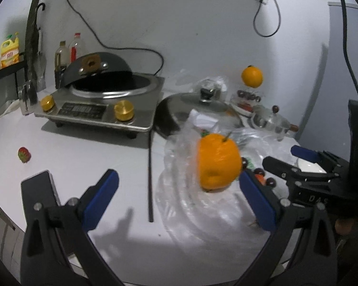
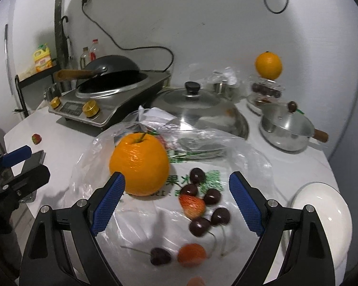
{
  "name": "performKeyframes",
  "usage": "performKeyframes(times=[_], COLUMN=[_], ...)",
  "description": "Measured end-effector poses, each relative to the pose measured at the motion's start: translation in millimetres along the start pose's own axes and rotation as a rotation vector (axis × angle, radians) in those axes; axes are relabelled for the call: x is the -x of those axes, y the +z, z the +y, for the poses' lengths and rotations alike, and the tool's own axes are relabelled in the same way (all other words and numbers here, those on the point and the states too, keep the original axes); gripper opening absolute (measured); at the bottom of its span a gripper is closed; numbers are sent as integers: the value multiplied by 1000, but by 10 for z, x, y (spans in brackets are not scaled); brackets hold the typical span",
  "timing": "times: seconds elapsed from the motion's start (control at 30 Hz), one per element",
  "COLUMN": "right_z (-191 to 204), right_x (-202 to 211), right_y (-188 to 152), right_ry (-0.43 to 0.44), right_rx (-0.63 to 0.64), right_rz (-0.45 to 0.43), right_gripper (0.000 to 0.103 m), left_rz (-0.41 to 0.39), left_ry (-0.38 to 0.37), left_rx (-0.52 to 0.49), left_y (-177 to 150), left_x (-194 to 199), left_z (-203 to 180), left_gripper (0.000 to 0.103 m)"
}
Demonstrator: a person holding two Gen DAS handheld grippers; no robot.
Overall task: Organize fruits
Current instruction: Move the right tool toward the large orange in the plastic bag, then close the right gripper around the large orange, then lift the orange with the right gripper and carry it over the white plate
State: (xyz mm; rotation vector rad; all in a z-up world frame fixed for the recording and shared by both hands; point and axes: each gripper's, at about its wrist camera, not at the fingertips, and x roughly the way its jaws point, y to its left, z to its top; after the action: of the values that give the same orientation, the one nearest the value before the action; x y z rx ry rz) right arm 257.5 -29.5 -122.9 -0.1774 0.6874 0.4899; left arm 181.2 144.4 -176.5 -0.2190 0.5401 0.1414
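My right tongs (image 2: 176,200) gape wide, ridged blue pads bare, over a crinkled clear plastic bag (image 2: 238,152) in the middle of the white tabletop (image 2: 66,131). On it sit a dimpled orange (image 2: 139,163), glossy dark cherries (image 2: 212,196) and a strawberry (image 2: 192,206). My left tongs (image 1: 177,197) are spread too, holding nothing. A smooth white bowl (image 2: 322,214) sits at the tabletop's right edge.

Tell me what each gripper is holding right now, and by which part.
Nothing is held. The left gripper and right gripper both stand open; the orange sits free on the plastic bag.
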Motion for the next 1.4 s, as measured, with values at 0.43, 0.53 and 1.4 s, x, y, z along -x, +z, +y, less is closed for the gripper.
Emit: performKeyframes(times=[0.43,0.53,1.4], right_z=[242,302,436], right_x=[-569,-668,-1274], right_y=[124,143,291], right_ry=[70,82,103], right_rx=[32,41,44], right_rz=[72,85,207], right_gripper=[91,91,92], left_rz=[32,38,75], left_ry=[24,25,15], left_rx=[29,31,70], left_y=[69,76,45], left_x=[-284,-330,-592], left_z=[278,326,554], left_gripper=[102,102,102])
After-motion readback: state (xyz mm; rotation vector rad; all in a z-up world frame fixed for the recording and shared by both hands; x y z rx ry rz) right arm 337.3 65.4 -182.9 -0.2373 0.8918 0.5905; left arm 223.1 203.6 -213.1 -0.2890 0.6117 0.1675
